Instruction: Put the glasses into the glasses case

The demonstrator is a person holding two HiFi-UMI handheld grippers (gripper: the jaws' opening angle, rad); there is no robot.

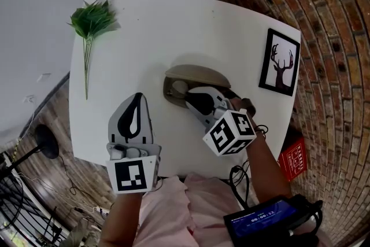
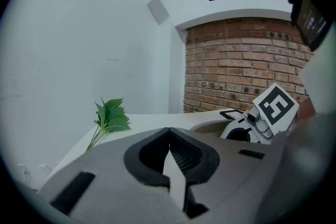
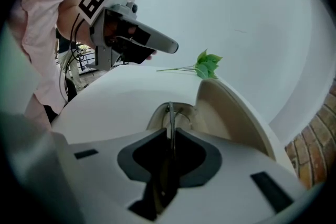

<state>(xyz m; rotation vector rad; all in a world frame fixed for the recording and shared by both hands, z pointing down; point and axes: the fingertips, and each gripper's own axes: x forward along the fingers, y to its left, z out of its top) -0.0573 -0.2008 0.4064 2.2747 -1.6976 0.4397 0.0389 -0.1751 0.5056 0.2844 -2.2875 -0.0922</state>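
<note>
The beige glasses case (image 1: 196,74) lies open in the middle of the white table (image 1: 115,66), its lid (image 3: 236,107) raised. The thin-framed glasses (image 3: 169,113) stand in the case's tray. My right gripper (image 1: 191,94) points down into the case. Its jaws (image 3: 169,131) stand a little apart around a thin part of the frame, with a small gap on each side. My left gripper (image 1: 139,96) hovers to the left of the case, over bare table. It is shut (image 2: 169,134) with nothing in it, and also shows in the right gripper view (image 3: 173,49).
A green leafy sprig (image 1: 92,20) lies at the table's far left. A framed deer picture (image 1: 280,62) lies at the right edge, close to the case. A red box (image 1: 295,158) sits on the brick floor to the right. A black device (image 1: 269,218) sits at my waist.
</note>
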